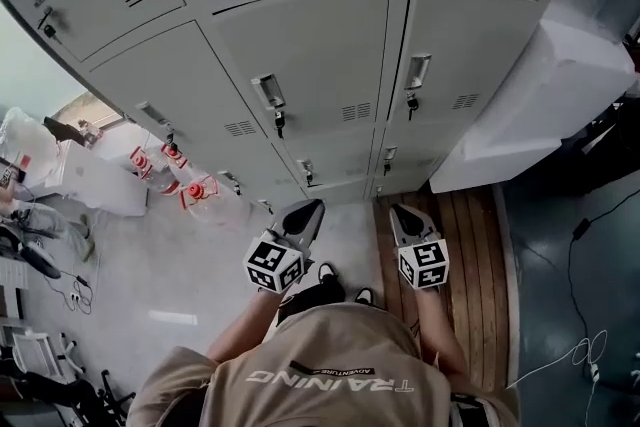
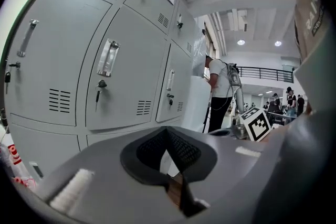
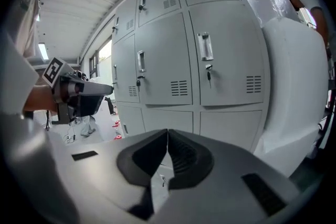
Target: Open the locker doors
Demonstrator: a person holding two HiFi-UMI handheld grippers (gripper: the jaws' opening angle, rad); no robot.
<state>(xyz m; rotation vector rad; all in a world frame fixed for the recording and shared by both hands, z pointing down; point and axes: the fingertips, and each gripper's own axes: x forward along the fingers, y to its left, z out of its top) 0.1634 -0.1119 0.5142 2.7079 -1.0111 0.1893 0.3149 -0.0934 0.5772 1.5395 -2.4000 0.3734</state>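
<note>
The lockers (image 1: pixel 300 55) stand at the far side as a grey metal wall of several rows, and every door is closed. Small keys (image 1: pixel 279 123) hang in the locks under the handles. Both grippers are held low and near the person, well apart from the doors, with their tips toward the bottom row. The left gripper (image 1: pixel 309 208) has its jaws pressed together at the tips, with nothing between them. The right gripper (image 1: pixel 399 212) is the same, tips touching and empty.

The left one is over a pale grey floor (image 1: pixel 180 285), the right one over a wooden strip (image 1: pixel 455 245) that runs out from the lockers. Right of the strip the floor is dark, with a thin cable (image 1: pixel 580 227) on it. A big white block (image 1: pixel 540 95), partly under clear plastic, stands against the lockers at the right. At the left, near the bottom row, red and white things (image 1: pixel 195 187) are on the floor. The room is a large hall with ceiling lamps (image 2: pixel 241 42). Another person (image 2: pixel 218 86) stands farther off beside the block.
</note>
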